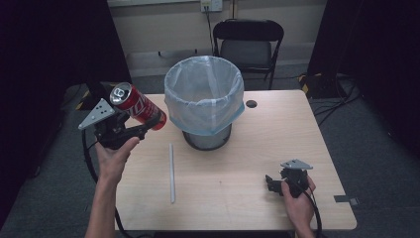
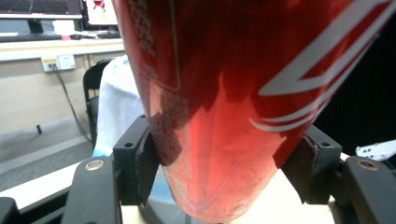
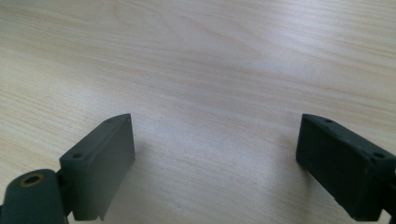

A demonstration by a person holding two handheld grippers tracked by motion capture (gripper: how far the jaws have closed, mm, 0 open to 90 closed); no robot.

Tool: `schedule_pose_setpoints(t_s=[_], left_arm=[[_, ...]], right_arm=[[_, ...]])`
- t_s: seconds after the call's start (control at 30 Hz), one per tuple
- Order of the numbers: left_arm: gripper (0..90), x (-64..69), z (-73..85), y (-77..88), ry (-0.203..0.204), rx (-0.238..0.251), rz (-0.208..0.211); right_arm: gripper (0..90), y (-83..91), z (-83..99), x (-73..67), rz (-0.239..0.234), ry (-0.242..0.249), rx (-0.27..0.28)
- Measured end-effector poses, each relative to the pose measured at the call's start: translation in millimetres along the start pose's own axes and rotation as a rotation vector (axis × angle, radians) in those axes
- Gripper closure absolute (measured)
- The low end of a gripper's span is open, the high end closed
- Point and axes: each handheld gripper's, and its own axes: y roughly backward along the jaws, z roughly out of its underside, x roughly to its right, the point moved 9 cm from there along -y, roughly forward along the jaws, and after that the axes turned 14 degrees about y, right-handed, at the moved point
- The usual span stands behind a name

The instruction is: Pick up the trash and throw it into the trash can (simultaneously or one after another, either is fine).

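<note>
A red soda can (image 1: 137, 105) is held tilted above the table's left side, its silver top pointing up and left. My left gripper (image 1: 143, 126) is shut on it; in the left gripper view the can (image 2: 233, 102) sits between both black pads (image 2: 148, 163). A bin (image 1: 204, 99) lined with a pale blue bag stands just right of the can at the table's middle back. My right gripper (image 1: 271, 184) rests low near the front right of the table. In the right gripper view it (image 3: 215, 163) stands open over bare wood.
A thin white straw (image 1: 171, 172) lies lengthwise on the wooden table (image 1: 237, 198) between the two hands. A black chair (image 1: 247, 44) stands behind the table. Cables trail on the floor at the right. A small round hole (image 1: 251, 103) marks the tabletop by the bin.
</note>
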Motion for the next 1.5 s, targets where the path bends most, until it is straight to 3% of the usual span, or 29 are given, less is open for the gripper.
schedule_pose_setpoints(t_s=[0.2,0.47,0.63,0.97,1.1,1.5], left_arm=[[34.8,9.3,-19.8,-4.7,-0.002,0.033,0.029],[34.9,16.2,-36.5,-17.3,-0.029,0.032,0.042],[34.8,21.2,-43.1,-32.7,-0.012,0.029,0.07],[34.9,22.9,-55.5,-53.4,-0.012,0.023,0.08],[34.9,25.7,-61.4,-65.2,0.004,0.021,0.107],[34.9,17.9,-67.7,-101.5,0.007,-0.012,0.081]], right_arm=[[10.7,0.0,0.0,0.0,0.0,0.0,0.0],[10.7,0.0,0.0,0.0,0.0,0.0,0.0],[10.7,0.0,0.0,0.0,0.0,0.0,0.0],[10.7,0.0,0.0,0.0,0.0,0.0,0.0],[10.7,0.0,0.0,0.0,0.0,0.0,0.0],[10.7,0.0,0.0,0.1,0.0,0.001,0.0]])
